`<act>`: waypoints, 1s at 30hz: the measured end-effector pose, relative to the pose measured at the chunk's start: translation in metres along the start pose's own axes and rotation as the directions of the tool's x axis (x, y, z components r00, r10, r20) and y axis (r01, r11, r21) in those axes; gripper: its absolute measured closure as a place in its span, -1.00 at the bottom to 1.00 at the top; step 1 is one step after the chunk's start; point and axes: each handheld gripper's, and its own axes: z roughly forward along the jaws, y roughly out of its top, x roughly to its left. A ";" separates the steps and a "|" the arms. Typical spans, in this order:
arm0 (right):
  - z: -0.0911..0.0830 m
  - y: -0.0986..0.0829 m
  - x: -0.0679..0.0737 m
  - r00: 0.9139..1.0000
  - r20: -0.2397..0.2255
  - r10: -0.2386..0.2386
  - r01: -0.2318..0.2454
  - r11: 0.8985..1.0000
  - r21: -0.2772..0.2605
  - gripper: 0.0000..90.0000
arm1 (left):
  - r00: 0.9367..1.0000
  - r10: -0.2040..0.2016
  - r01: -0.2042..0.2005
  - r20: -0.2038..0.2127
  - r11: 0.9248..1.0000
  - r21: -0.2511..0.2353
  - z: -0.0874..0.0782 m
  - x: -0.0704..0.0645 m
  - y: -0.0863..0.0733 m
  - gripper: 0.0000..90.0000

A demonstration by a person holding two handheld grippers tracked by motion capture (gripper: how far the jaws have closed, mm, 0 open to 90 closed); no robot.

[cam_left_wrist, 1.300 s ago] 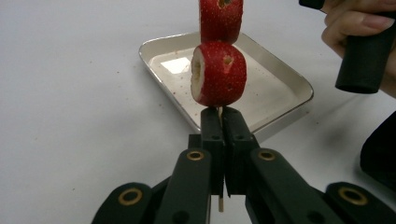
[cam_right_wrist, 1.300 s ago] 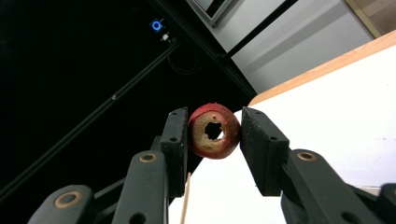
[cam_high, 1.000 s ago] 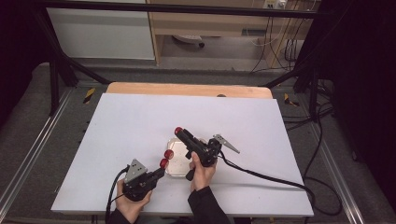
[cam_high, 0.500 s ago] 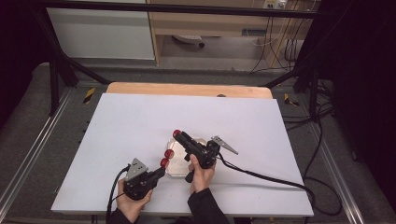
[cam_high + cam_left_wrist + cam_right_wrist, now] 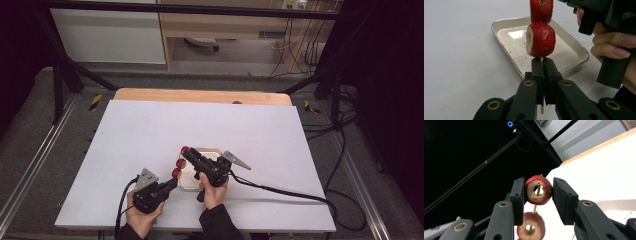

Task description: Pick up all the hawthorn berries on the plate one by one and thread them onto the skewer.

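A thin wooden skewer [image 5: 542,109] stands up from my left gripper [image 5: 543,60], which is shut on its lower end. Cored strawberries are threaded on it: one strawberry [image 5: 540,39] sits just above the jaws and a second strawberry [image 5: 541,8] above that. In the right gripper view, my right gripper [image 5: 539,183] is shut on the top strawberry [image 5: 538,190], with the skewer [image 5: 534,208] passing through its hole. From above, the left gripper [image 5: 171,180] and the right gripper [image 5: 187,151] meet over the left edge of a small metal tray [image 5: 212,150].
The metal tray [image 5: 506,21] holds only red crumbs and lies on a white table sheet [image 5: 150,130]. A wooden strip [image 5: 200,95] runs along the table's far edge. The right gripper's cable [image 5: 280,190] trails off to the right.
The right gripper has moved a little down and left along the skewer, bringing the top strawberry closer to the two below. The left gripper has stayed put.
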 end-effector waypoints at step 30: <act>-0.027 0.041 -0.001 0.916 0.066 -0.397 0.334 0.841 0.426 -0.78 | 0.995 0.097 -0.097 -0.001 0.994 0.040 -0.005 0.013 -0.003 0.96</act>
